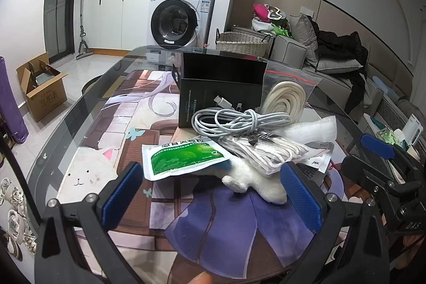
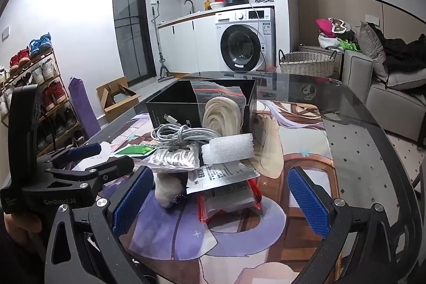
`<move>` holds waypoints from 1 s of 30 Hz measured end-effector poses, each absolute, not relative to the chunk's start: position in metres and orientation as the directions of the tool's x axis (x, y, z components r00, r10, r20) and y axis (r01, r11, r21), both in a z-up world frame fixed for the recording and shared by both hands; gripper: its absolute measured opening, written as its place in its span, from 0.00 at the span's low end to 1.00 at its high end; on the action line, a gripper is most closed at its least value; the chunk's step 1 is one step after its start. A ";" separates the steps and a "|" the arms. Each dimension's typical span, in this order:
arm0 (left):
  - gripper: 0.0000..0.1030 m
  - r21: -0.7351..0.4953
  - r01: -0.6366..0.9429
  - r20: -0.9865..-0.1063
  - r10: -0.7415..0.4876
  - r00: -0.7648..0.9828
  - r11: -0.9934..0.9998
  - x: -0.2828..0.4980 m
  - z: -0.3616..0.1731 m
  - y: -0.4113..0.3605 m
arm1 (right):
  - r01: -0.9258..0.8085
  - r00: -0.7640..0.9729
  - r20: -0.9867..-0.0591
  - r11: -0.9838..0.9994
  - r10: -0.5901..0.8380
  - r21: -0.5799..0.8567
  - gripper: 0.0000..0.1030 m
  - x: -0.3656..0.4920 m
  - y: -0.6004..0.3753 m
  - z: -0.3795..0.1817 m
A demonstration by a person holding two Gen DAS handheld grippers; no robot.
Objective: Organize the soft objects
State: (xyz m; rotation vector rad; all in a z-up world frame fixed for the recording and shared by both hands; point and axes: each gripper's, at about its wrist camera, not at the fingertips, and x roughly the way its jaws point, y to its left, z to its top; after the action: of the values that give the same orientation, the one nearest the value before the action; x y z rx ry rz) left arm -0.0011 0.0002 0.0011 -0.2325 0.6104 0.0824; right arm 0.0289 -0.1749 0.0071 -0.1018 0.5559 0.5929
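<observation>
Left wrist view: the left gripper (image 1: 213, 193) is hovering with jaws apart and empty over a heap on the glass table (image 1: 66, 124). A white plush toy (image 1: 255, 184) is lying under a green sachet (image 1: 183, 157), with a coiled white cable (image 1: 239, 121) leaning against a black box (image 1: 221, 79).

Right wrist view: the right gripper (image 2: 221, 200) is also gaping wide, facing a white foam piece (image 2: 229, 148) and a red-edged pouch (image 2: 229, 200) lying nearest it on the table.

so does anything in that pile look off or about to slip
The zip bag of cream cord leans tilted against the black box rather than inside it. The foam sheet perches on top of the heap, and the plush toy is half buried. Nothing looks damaged.
</observation>
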 end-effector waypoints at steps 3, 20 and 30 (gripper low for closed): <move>1.00 -0.192 -0.146 -0.576 0.009 0.817 0.971 -0.001 0.001 0.000 | -0.556 0.687 -0.526 0.829 0.501 0.064 1.00 0.029 -0.175 0.007; 1.00 -0.176 -0.145 -0.569 0.019 0.822 0.974 -0.001 0.001 0.000 | -0.558 0.684 -0.526 0.827 0.505 0.068 1.00 0.030 -0.176 0.007; 1.00 -0.155 -0.160 -0.566 0.045 0.823 0.975 -0.001 0.003 0.001 | -0.572 0.672 -0.523 0.816 0.525 0.084 1.00 0.033 -0.176 0.006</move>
State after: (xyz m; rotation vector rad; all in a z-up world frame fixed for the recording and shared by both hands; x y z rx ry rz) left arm -0.0010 0.0008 0.0031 -0.2000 0.5944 0.1102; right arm 0.0326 -0.1757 0.0057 -0.0895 0.5601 0.6184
